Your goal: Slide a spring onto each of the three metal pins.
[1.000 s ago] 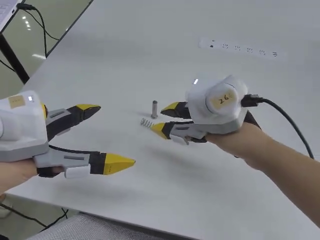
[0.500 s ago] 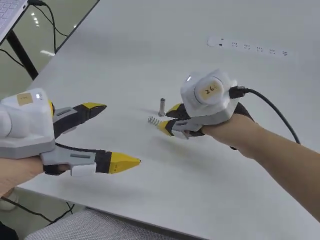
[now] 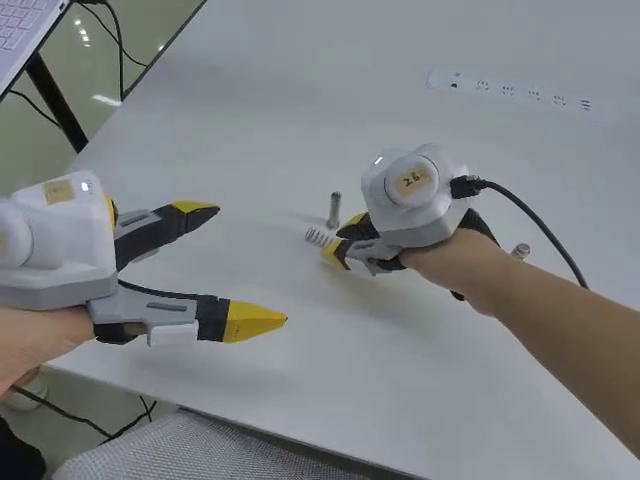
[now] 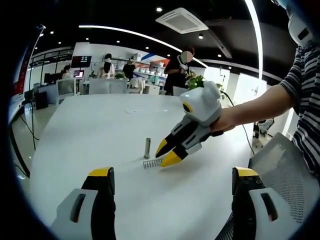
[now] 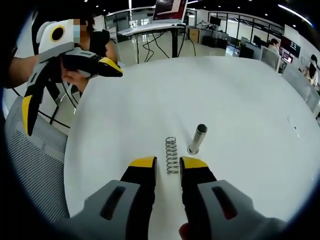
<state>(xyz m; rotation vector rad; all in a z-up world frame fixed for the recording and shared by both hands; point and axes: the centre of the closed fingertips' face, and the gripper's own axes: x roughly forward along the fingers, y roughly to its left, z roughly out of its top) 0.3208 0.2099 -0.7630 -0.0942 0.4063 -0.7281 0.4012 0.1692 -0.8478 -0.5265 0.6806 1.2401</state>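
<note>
Right tool flanks a thin silver coiled spring lying flat.

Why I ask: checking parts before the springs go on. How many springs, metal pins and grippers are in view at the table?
spring: 1
metal pin, standing upright: 1
small metal piece beside the right arm, too small to identify: 1
grippers: 2 (left gripper, right gripper)
Total: 5
</note>
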